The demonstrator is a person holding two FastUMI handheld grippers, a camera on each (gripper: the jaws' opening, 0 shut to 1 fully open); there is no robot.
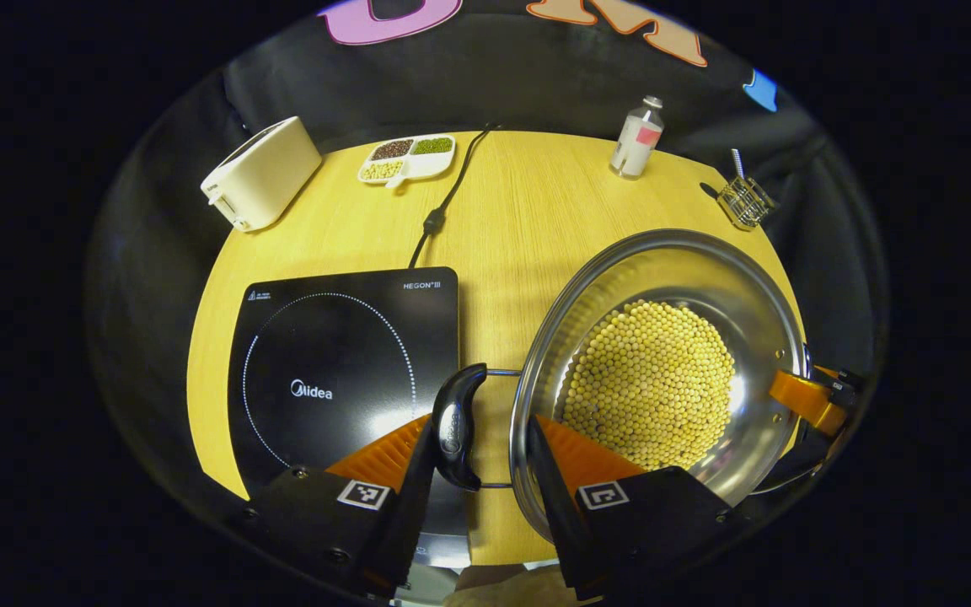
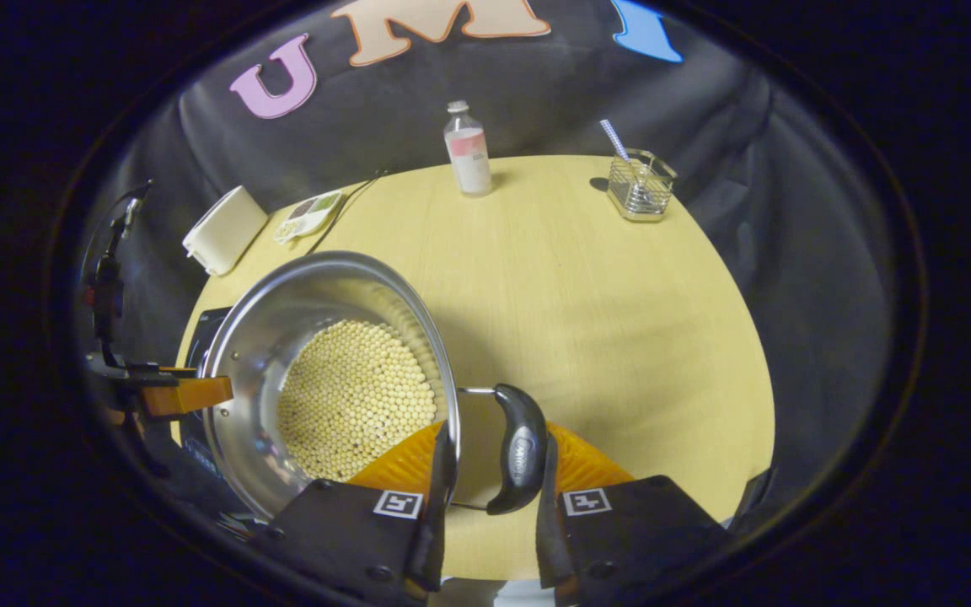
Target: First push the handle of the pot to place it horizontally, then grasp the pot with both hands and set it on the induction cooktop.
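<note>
Pot (image 1: 662, 371), a steel one heaped with small yellow beans (image 1: 650, 384), sits on the yellow table (image 1: 519, 211) just to the right of the induction cooktop (image 1: 342, 362), not yet on its glass. Both side handles already lie horizontal. In the left gripper view the left tongs (image 1: 477, 438) straddle the black left handle (image 1: 458, 426); the fingers look close to it on both sides, though I cannot tell whether they press or merely bracket it. In the right gripper view the right tongs (image 2: 490, 459) stand around the right handle (image 2: 517, 447) in the same fashion, and again firm contact cannot be confirmed.

The push step looks finished; the lift and sideways carry remain. The chief risk, as I judge it, is an uneven raise: if one side comes up first, the pot tilts and the beans pour over the rim. The handles hang on thin wire loops and may swivel in a loose pinch, letting the load sag or slip. A low carry could knock the cooktop's edge, and its cable (image 1: 443, 206) lies near behind.
</note>
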